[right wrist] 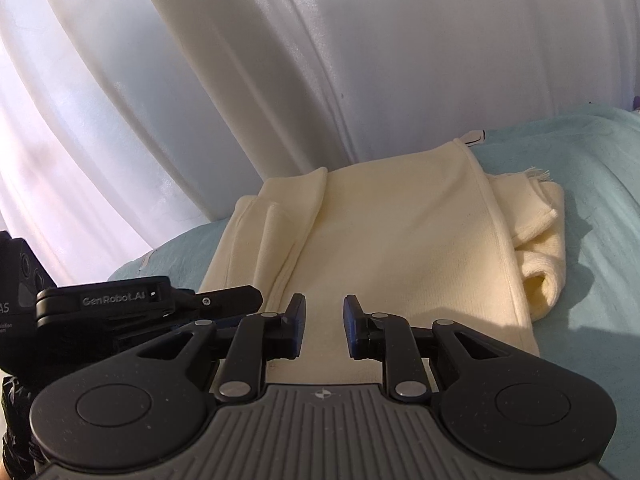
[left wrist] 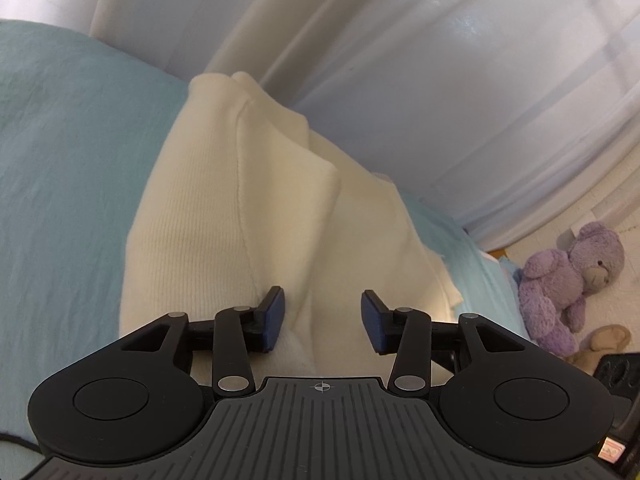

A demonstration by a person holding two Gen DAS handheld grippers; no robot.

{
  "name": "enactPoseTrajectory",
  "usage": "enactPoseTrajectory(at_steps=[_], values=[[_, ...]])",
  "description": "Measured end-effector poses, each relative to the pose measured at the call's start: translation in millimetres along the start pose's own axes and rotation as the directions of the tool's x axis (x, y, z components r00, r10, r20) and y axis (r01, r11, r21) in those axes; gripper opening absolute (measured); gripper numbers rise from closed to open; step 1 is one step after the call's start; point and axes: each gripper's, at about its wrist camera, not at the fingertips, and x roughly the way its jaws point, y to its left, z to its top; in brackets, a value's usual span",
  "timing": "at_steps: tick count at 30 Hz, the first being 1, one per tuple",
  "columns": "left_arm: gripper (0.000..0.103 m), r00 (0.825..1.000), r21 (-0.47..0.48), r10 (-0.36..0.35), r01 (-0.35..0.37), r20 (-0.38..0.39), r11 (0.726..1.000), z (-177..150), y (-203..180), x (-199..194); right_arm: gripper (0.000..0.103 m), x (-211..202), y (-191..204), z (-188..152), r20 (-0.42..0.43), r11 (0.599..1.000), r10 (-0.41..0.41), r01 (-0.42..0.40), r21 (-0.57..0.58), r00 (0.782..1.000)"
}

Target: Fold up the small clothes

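Left hand-held gripper [left wrist: 322, 320] open, right hand-held gripper [right wrist: 325, 326] open, over cream garment [right wrist: 380, 248] edge

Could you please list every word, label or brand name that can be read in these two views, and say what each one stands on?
"GenRobot.AI": on the side of the left gripper, seen in the right wrist view.
"AS": end of a cut-off word on the black housing at the left edge of that view.
Small print below "AS": too small to read.
Red sticker at the lower right corner of the left wrist view: blurred, unreadable.
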Motion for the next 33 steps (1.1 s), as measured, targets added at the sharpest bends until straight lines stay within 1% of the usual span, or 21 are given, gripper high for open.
enactPoseTrajectory(at_steps=[3, 5, 6, 7, 8, 9, 11, 12, 14, 16, 17, 18, 20, 22, 23, 25, 26, 28, 30, 31, 33], values=[[0.051, 0.999, -0.018, -0.040, 0.040, -0.032, 0.999, -15.6, 7.0, -9.0, 0.033, 9.1, -6.5, 6.9, -0.035, 0.997, 0.052, -0.050, 0.052, 0.998], [0.055, 0.989, -0.083, -0.096, 0.087, -0.112, 0.993, -28.4, 15.1, -10.0, 0.037, 16.9, -12.9, 13.2, -0.046, 0.989, 0.102, -0.096, 0.110, 0.994], [0.055, 0.984, -0.106, -0.105, 0.090, -0.143, 0.990, -35.2, 17.5, -10.6, 0.043, 22.3, -16.1, 17.2, -0.053, 0.982, 0.133, -0.124, 0.143, 0.990], [0.055, 0.985, -0.108, -0.092, 0.076, -0.149, 0.991, -41.6, 18.6, -13.7, 0.047, 28.9, -18.9, 21.5, -0.063, 0.972, 0.164, -0.151, 0.178, 0.984], [0.055, 0.988, -0.097, -0.069, 0.056, -0.137, 0.994, -46.6, 19.2, -18.8, 0.054, 37.9, -21.5, 26.6, -0.077, 0.959, 0.204, -0.184, 0.215, 0.976], [0.055, 0.993, -0.087, -0.031, 0.021, -0.110, 0.996, -50.7, 19.8, -27.0, 0.057, 47.0, -22.1, 31.0, -0.088, 0.950, 0.230, -0.204, 0.238, 0.969], [0.055, 0.998, -0.083, 0.042, -0.045, -0.041, 0.996, -52.0, 21.4, -43.9, 0.057, 64.0, -18.6, 38.0, -0.108, 0.946, 0.246, -0.214, 0.245, 0.963], [0.055, 0.997, -0.078, 0.071, -0.072, -0.006, 0.994, -50.8, 22.0, -51.4, 0.057, 71.6, -16.5, 40.1, -0.118, 0.944, 0.253, -0.218, 0.246, 0.960], [0.056, 0.986, -0.065, 0.144, -0.139, 0.081, 0.988, -46.9, 23.8, -67.2, 0.057, 90.9, -12.0, 42.3, -0.156, 0.943, 0.257, -0.212, 0.257, 0.954], [0.057, 0.972, -0.050, 0.210, -0.206, 0.106, 0.977, -42.6, 26.6, -71.7, 0.054, 103.8, -9.0, 42.1, -0.176, 0.941, 0.255, -0.202, 0.271, 0.951], [0.057, 0.967, -0.044, 0.233, -0.230, 0.107, 0.972, -41.7, 28.2, -71.9, 0.050, 108.5, -5.7, 43.5, -0.177, 0.942, 0.254, -0.202, 0.267, 0.951], [0.057, 0.963, -0.040, 0.248, -0.245, 0.109, 0.969, -41.9, 29.4, -71.3, 0.043, 110.9, -1.5, 45.7, -0.181, 0.946, 0.250, -0.200, 0.255, 0.951], [0.057, 0.959, -0.030, 0.263, -0.261, 0.106, 0.965, -43.2, 30.3, -68.7, 0.038, 115.2, 8.5, 49.8, -0.190, 0.950, 0.258, -0.213, 0.229, 0.947], [0.057, 0.958, -0.016, 0.271, -0.270, 0.097, 0.963, -44.5, 30.3, -66.1, 0.023, 119.8, 20.1, 52.5, -0.208, 0.963, 0.236, -0.201, 0.178, 0.949], [0.057, 0.957, -0.007, 0.274, -0.275, 0.093, 0.962, -44.8, 31.0, -63.8, 0.014, 120.9, 26.0, 53.0, -0.212, 0.972, 0.218, -0.191, 0.139, 0.953], [0.057, 0.956, 0.010, 0.280, -0.282, 0.085, 0.959, -47.0, 27.6, -55.1, 0.013, 114.6, 40.9, 54.7, -0.194, 0.988, 0.149, -0.152, 0.001, 0.970], [0.057, 0.954, 0.018, 0.288, -0.290, 0.082, 0.957, -47.4, 25.9, -52.8, 0.012, 106.4, 51.0, 56.1, -0.163, 0.988, 0.104, -0.120, -0.092, 0.981], [0.057, 0.949, 0.037, 0.304, -0.307, 0.084, 0.951, -48.8, 20.6, -49.5, 0.012, 82.1, 67.1, 57.8, -0.050, 0.963, 0.020, -0.033, -0.268, 0.999], [0.057, 0.950, 0.049, 0.299, -0.304, 0.088, 0.951, -48.7, 17.3, -48.0, 0.012, 60.4, 69.3, 56.1, 0.040, 0.938, -0.037, 0.049, -0.344, 0.999], [0.057, 0.953, 0.051, 0.289, -0.294, 0.087, 0.954, -48.5, 15.7, -47.6, 0.012, 55.2, 66.4, 56.0, 0.065, 0.925, -0.071, 0.089, -0.370, 0.995], [0.057, 0.959, 0.054, 0.273, -0.278, 0.082, 0.959, -48.7, 12.9, -44.4, 0.012, 52.5, 54.1, 52.3, 0.060, 0.923, -0.116, 0.130, -0.362, 0.991]])
